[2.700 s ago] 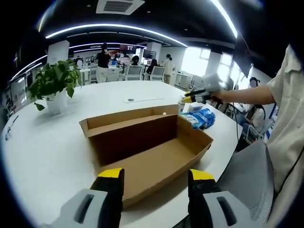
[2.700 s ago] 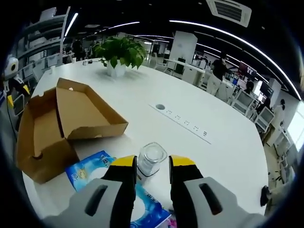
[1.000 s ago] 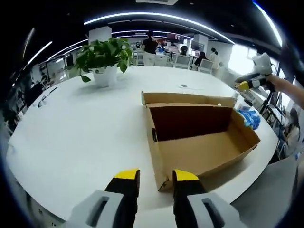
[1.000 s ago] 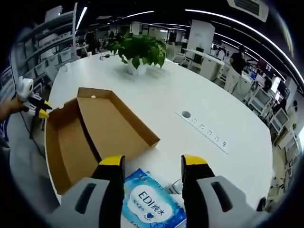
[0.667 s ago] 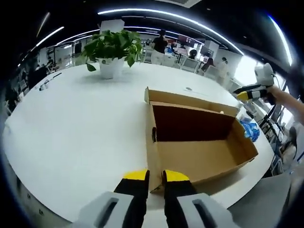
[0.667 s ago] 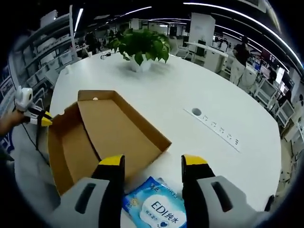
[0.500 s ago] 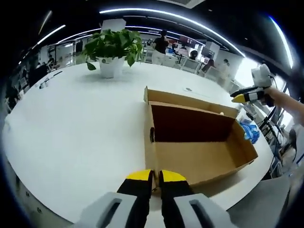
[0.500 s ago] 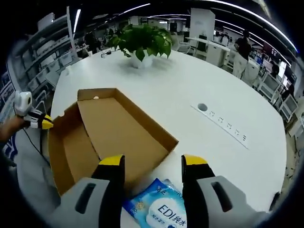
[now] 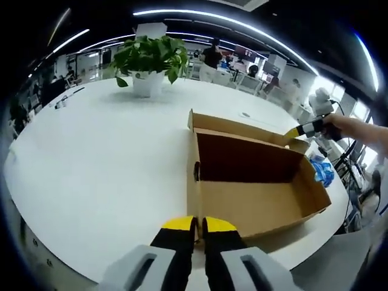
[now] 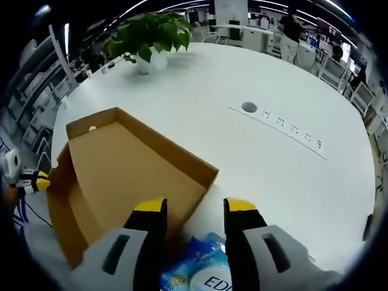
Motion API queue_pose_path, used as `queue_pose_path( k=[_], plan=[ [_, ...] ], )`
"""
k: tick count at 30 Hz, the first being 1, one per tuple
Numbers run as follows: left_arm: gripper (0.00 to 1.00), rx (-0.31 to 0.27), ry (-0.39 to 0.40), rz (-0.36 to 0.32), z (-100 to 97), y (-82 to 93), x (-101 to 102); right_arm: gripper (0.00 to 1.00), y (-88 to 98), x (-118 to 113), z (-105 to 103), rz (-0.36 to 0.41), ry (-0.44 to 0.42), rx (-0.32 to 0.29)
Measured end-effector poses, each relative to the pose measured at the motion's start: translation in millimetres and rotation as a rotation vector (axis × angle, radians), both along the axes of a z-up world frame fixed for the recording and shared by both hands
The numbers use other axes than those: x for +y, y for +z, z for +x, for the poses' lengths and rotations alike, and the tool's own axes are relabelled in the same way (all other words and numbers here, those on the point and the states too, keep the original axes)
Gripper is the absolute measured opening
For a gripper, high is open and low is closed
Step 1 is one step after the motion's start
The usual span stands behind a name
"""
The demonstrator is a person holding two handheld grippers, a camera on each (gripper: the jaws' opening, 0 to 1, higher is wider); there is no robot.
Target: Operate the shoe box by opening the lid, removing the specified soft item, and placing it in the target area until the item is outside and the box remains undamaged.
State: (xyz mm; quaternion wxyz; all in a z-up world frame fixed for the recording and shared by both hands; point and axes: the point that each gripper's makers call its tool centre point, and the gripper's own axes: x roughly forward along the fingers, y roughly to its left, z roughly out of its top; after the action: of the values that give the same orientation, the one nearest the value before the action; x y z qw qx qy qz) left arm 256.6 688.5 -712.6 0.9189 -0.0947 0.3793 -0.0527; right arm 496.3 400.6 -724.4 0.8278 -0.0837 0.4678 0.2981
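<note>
The open box (image 9: 254,182) sits on the big white table (image 9: 97,163). It is brown cardboard and nothing is inside it. Its lid lies flat, joined to the far side.

In the left gripper view, the left hand-held gripper (image 9: 194,225) is at the near corner of the box. Its two yellow-tipped jaws are almost together, squeezing the box's short end wall. A small finger hole shows in that wall. The right hand-held gripper (image 9: 301,130) is seen at the far right corner of the box, held by a hand (image 9: 339,125).

The soft item is a blue pack of wipes (image 10: 197,270). It lies on the table outside the box, just beside the box's right end. In the right gripper view, the pack is right under the right hand-held gripper (image 10: 189,207). That gripper's jaws are wide apart and hold nothing. In the left gripper view, a bit of the blue pack (image 9: 322,170) peeks past the box.

A green plant (image 9: 148,60) in a white pot stands far back on the table. A row of sockets (image 10: 285,130) is set in the tabletop. People and chairs are in the room behind.
</note>
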Motion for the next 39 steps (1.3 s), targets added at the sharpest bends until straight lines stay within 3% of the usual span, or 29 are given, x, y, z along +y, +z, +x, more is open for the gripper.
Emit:
queue_pose_path(
  k=[3, 7, 15, 17, 26, 39],
  plan=[
    [0.04, 0.004, -0.008, 0.010, 0.7, -0.3, 0.2, 0.27, -14.2, -1.6, 0.8, 0.006, -0.088, 0.089],
    [0.04, 0.008, -0.006, 0.009, 0.4, -0.5, -0.2, 0.22, -30.0, -1.7, -0.7, 0.009, -0.137, 0.169],
    [0.04, 0.001, 0.009, -0.004, 0.2, 0.0, -0.2, 0.08, -31.1, 5.7, 3.2, 0.063, -0.206, 0.219],
    [0.04, 0.000, 0.013, -0.011, 0.5, -0.4, 0.3, 0.07, -32.7, 5.4, 3.4, 0.026, -0.185, 0.197],
    [0.04, 0.000, 0.020, -0.017, 0.4, -0.9, 0.1, 0.04, -18.4, 5.3, 10.4, 0.019, -0.221, 0.138],
    [0.04, 0.000, 0.030, -0.011, -0.4, -0.8, -0.4, 0.02, 21.5, 5.6, 13.8, 0.078, -0.241, 0.034]
  ],
)
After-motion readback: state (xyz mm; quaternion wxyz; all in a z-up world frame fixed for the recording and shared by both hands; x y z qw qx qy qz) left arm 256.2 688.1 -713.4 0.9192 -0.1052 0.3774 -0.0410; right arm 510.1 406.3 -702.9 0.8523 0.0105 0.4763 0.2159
